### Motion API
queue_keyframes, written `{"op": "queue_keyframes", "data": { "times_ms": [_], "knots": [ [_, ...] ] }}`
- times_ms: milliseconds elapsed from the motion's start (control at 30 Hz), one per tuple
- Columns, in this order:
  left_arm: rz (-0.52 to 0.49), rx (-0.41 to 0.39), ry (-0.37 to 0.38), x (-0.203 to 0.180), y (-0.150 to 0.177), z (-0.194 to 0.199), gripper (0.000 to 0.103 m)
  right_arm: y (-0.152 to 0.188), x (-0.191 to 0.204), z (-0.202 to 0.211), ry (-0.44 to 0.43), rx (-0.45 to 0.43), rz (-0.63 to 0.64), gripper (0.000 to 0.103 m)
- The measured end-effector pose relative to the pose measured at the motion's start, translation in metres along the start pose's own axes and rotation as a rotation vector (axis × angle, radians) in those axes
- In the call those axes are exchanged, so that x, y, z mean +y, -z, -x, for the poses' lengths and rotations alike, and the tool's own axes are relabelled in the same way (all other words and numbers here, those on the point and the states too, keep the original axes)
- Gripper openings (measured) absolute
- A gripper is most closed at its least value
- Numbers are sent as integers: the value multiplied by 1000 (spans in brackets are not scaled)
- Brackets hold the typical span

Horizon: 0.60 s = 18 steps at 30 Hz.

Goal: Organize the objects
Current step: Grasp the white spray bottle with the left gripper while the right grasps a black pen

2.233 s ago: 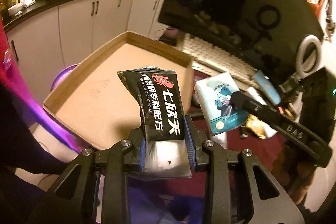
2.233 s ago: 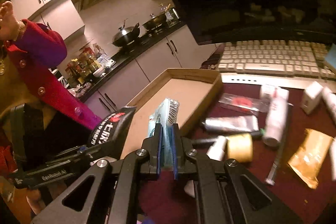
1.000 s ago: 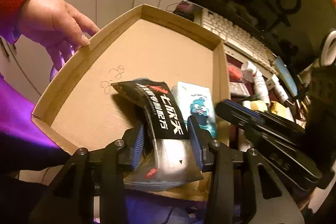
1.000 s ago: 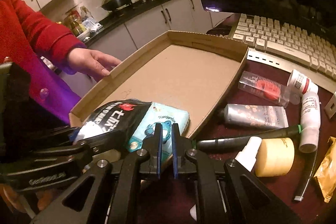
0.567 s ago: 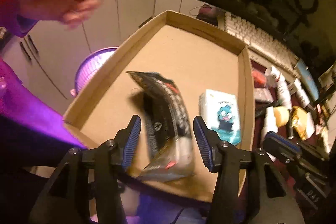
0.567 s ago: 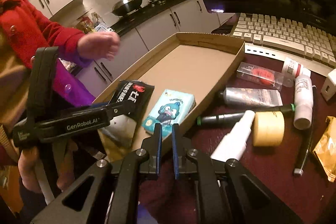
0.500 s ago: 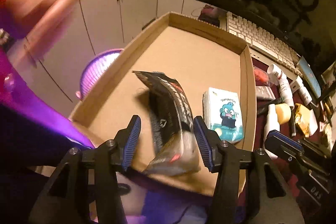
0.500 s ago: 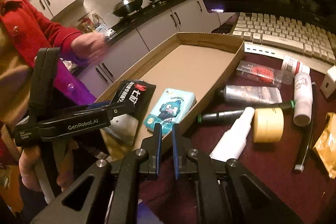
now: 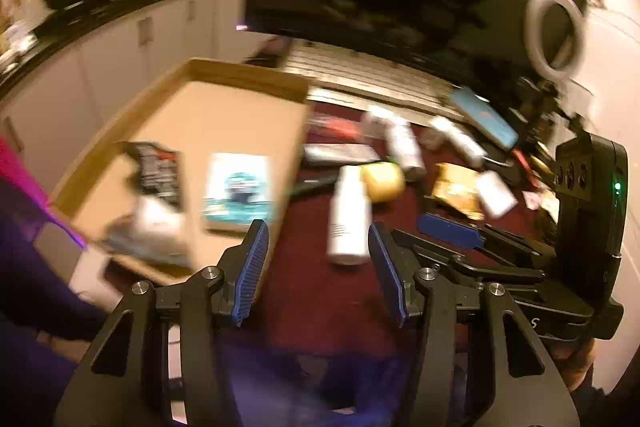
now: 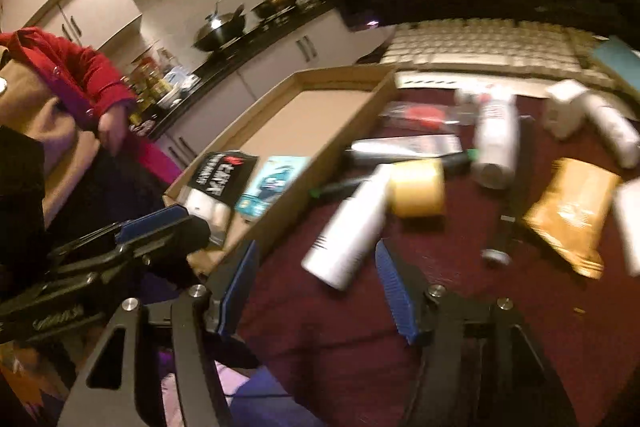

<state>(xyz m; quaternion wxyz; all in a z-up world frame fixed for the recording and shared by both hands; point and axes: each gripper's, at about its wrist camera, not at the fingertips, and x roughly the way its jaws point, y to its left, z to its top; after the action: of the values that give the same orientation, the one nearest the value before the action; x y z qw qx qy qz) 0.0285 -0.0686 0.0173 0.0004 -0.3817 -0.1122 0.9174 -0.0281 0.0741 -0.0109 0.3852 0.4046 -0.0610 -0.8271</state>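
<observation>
Inside cardboard tray, near corner: black packet and blue tissue pack, laid flat, sorted. Beside tray: white spray bottle, unsorted. Left gripper spread, empty; right gripper opening, empty, likely for bottle.

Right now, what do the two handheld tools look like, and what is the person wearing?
Both are black plastic frames with triangular cut-outs and silver screws, each ending in two fingers lined with ribbed blue pads. That shows on the left tool and the right tool. The right tool's body, seen from the left wrist camera, carries a green light. A red sleeve shows.
</observation>
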Motion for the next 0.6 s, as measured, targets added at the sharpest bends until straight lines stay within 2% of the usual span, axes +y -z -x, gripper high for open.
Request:
{"op": "queue_keyframes", "data": {
  "times_ms": [67, 167, 267, 367, 400, 467, 533, 600],
  "knots": [
    [-12, 30, 26, -12, -1, -13, 52, 1, -12, 11, 36, -17, -17, 61],
    [-12, 74, 20, -19, 1, -26, 52, -2, -29, 14, 85, -13, -41, 61],
    [-13, 89, 15, -20, 5, -33, 52, -9, -47, 9, 187, -6, -42, 61],
    [-10, 105, 17, -19, 10, -34, 52, -16, -58, 0, 207, 8, -48, 60],
    [-9, 108, 14, -19, 11, -33, 52, -20, -60, -5, 217, 12, -44, 56],
    [-7, 113, 20, -19, 14, -32, 52, -28, -66, -13, 227, 31, -57, 38],
    [-11, 118, 24, -21, 14, -34, 52, -36, -70, -20, 236, 40, -62, 35],
    [-19, 115, 18, -24, 14, -33, 52, -43, -76, -33, 320, 80, -61, 35]
  ]
}}
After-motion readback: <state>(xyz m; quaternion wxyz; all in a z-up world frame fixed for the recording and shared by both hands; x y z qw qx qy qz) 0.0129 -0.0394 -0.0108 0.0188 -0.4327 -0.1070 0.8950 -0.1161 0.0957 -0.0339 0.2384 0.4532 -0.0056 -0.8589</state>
